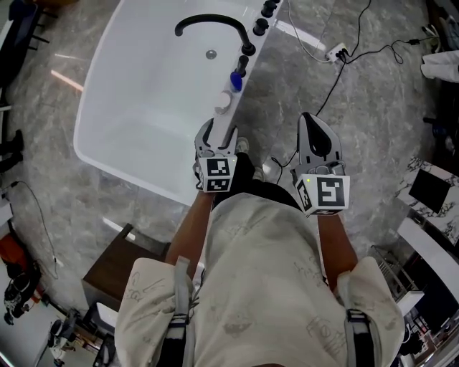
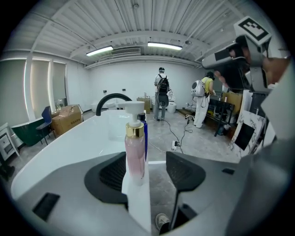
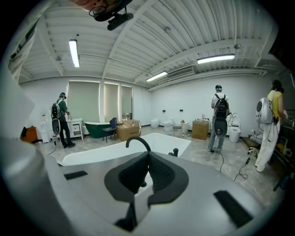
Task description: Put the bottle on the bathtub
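On the rim of the bathtub (image 1: 97,93), just ahead of your left gripper (image 2: 147,161), the pink bottle (image 2: 135,154) stands upright on its own base. It sits between that gripper's two pads, nearer the left one, with a clear gap to the right one. The jaws are spread wide and neither pad presses on it. The bottle shows pink liquid right up to its gold collar, and a white pump head tops it.

Directly behind it on the same rim stands a blue bottle (image 2: 144,131) (only a strip of it shows past the pink one). In your head view both bottles line up along the rim nearest you. The row of black knobs (image 1: 260,25) and the curved black faucet (image 1: 208,21) lie farther along that rim. The tub's basin is white, with a round drain (image 1: 211,54) below the faucet's spout.

Your right gripper (image 3: 147,159) is off to the side, over the grey marble floor (image 1: 358,93) and well apart from the bottles. Its pads are pressed together with nothing between them, and it looks across at the tub and the faucet.

A cardboard box (image 2: 67,119) sits on the floor beyond the tub. You cannot tell from here what it holds.
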### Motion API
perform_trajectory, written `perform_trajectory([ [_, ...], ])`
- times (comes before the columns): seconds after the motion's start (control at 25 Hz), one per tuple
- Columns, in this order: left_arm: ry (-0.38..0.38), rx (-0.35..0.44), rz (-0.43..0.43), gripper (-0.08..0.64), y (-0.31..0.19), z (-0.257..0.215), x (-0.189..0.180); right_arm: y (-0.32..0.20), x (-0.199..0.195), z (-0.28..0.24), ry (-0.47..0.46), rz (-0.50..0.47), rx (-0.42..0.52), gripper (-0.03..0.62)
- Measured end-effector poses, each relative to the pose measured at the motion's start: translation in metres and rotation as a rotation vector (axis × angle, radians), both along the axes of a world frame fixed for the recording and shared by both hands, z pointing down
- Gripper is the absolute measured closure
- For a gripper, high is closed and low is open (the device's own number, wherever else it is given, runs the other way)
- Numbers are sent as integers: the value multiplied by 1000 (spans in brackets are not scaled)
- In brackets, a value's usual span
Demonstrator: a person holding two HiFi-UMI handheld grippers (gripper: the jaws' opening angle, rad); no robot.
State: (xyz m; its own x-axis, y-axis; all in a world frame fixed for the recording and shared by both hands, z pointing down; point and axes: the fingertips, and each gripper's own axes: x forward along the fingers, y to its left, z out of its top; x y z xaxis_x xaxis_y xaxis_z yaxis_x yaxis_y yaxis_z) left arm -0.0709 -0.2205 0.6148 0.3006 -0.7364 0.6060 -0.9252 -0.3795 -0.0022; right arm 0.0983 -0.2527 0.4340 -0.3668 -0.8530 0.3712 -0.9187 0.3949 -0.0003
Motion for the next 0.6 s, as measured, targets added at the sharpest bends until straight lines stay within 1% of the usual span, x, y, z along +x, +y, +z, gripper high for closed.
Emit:
perform_trajectory([
  [0.16,9,37,-35,304,22,-23,5,17,10,-5,-22,-11,29,603],
  [0.28,20,71,-61,304,53,-48,14,40,20,-16,-31,-21,56,603],
  [0.36,23,109,-78,304,70,-68,18,54,27,-24,-46,-24,82,603],
  [0.6,45,254,-118,304,94,-135,26,87,49,-45,-98,8,150,603],
])
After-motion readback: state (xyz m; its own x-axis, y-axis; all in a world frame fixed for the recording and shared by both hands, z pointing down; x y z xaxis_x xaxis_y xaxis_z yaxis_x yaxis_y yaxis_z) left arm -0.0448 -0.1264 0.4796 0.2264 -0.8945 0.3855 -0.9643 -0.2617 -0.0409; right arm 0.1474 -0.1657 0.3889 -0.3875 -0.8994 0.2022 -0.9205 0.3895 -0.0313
